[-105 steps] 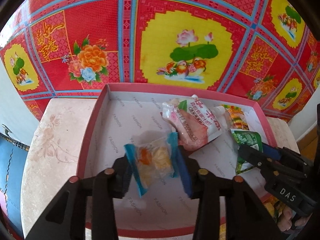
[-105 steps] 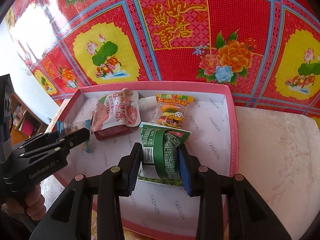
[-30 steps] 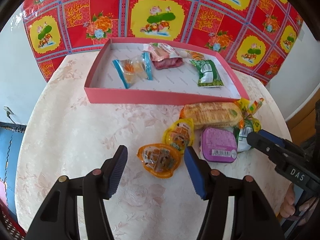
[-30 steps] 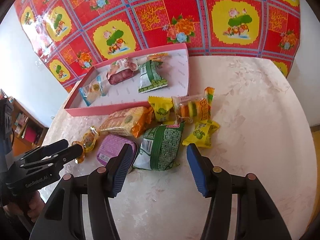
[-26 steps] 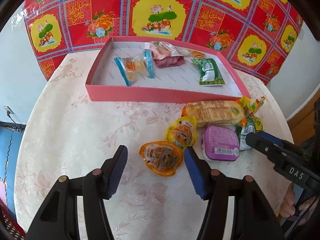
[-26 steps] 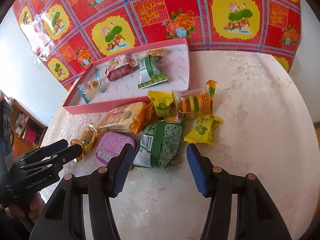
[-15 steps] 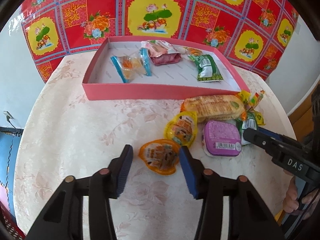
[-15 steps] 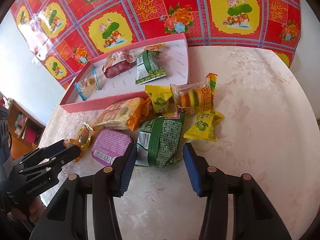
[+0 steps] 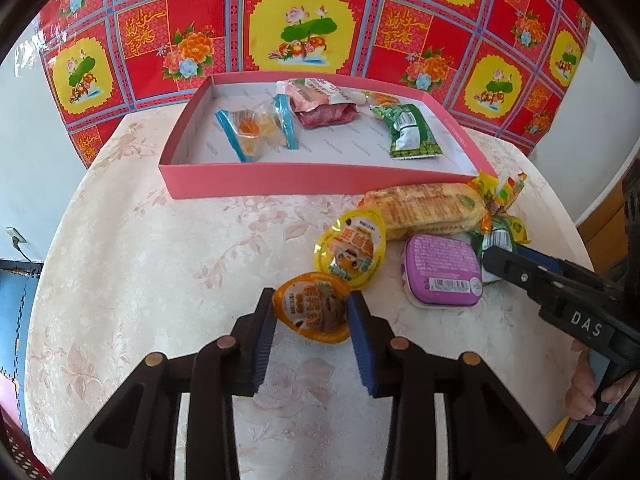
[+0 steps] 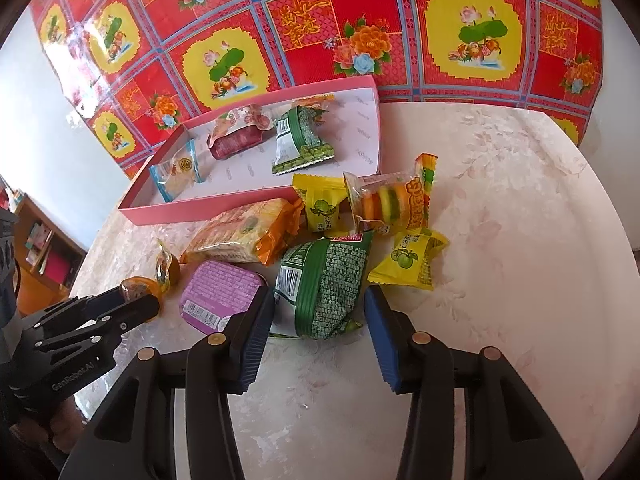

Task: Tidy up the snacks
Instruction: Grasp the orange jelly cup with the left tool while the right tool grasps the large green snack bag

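Observation:
An orange jelly cup lies on the cream table between the blue pads of my left gripper. Its jaws are closing and both pads touch the cup's rim. In the right wrist view a green snack packet lies between the fingers of my right gripper. Those jaws are closing too, with thin gaps still showing at the pads. The pink box at the back holds a blue-edged clear packet, a pink pouch and another green packet.
Loose on the table are a yellow jelly cup, a purple tub, an orange biscuit pack, two yellow candies and a burger gummy pack. A red patterned cloth hangs behind. The table edge curves round on both sides.
Both grippers have left the box, where each held a packet, for the loose snacks. Over the last second both jaws narrowed, the left onto the orange cup, the right around the green packet.

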`<state>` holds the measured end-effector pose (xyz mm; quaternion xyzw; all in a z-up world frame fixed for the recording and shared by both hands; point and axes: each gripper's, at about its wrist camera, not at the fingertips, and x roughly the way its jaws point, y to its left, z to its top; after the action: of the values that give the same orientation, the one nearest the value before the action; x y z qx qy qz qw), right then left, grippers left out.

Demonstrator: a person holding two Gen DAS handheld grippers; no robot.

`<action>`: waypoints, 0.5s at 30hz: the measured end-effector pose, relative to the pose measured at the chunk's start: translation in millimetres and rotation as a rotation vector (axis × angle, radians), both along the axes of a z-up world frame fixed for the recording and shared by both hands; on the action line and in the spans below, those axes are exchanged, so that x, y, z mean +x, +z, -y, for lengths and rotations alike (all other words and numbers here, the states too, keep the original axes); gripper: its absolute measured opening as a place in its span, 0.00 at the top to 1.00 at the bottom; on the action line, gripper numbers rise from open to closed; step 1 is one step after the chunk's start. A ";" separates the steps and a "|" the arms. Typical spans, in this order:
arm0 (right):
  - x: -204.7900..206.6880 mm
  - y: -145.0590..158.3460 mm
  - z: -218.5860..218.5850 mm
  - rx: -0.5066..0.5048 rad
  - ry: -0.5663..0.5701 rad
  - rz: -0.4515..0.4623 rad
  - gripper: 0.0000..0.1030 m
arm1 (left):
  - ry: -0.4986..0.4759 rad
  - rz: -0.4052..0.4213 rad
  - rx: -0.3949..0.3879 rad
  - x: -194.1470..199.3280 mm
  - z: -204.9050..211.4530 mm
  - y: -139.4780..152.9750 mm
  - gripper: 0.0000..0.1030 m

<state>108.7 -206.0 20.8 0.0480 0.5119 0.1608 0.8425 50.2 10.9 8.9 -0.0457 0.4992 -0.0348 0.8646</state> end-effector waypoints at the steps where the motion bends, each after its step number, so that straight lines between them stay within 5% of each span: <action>1: -0.1 0.0 -0.2 -0.004 0.000 0.002 0.56 | -0.002 0.002 0.001 -0.4 0.2 0.7 0.65; 15: -13.8 5.4 1.5 0.014 -0.011 0.015 0.64 | -0.019 0.026 -0.028 -11.8 0.7 15.0 0.80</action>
<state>94.9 -207.5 26.2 0.0553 0.5043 0.1601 0.8468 38.4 10.1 24.0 -0.0529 0.4879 -0.0506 0.8698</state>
